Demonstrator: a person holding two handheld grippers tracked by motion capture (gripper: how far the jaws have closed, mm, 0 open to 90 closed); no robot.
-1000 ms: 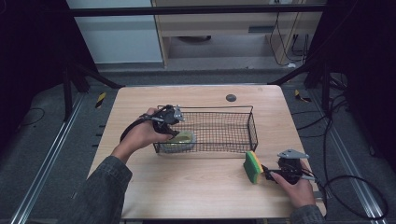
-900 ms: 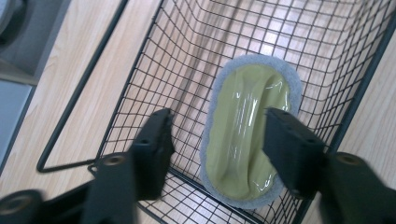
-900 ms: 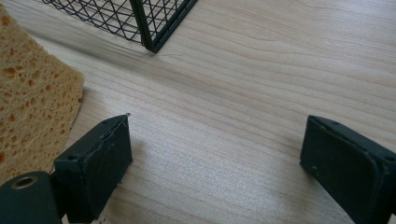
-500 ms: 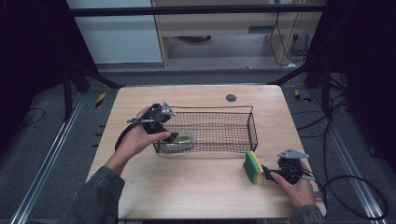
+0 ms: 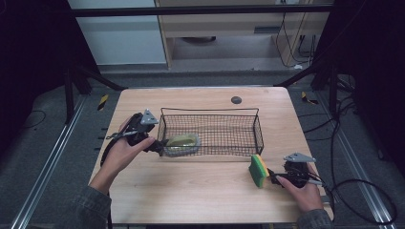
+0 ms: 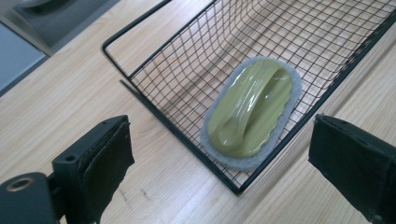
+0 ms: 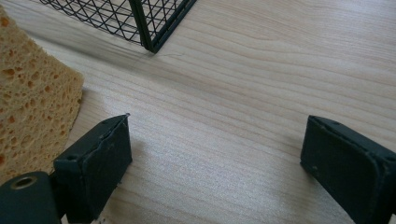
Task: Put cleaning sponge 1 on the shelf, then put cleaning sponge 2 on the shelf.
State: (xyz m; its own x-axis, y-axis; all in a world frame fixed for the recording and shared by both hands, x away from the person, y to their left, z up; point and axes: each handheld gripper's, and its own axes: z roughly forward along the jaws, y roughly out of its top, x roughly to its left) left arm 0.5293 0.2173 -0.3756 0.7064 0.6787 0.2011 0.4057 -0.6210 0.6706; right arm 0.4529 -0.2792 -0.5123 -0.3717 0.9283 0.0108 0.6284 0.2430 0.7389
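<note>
An olive scrubber with a grey pad [image 5: 182, 141] [image 6: 250, 112] lies flat in the left end of the black wire basket [image 5: 258, 125] [image 6: 140, 65]. My left gripper [image 5: 159, 143] [image 6: 219, 140] sits just outside that end, pointing at the scrubber. Its jaws have just been opening; they now stand open with nothing between them. A yellow and green sponge [image 5: 258, 170] [image 7: 32, 93] stands on edge on the table, in front of the basket's right end. My right gripper [image 5: 273, 177] [image 7: 217, 128] rests open beside it, the sponge outside its left jaw.
The wooden table [image 5: 205, 200] has a small dark round cap [image 5: 236, 99] near its far edge. A corner of the basket [image 7: 154, 28] lies just ahead of the right gripper. Cables trail off the table's right side.
The left gripper has drawn back leftward from above the basket to beyond its left end, leaving the scrubber inside. The right hand and sponge have not moved.
</note>
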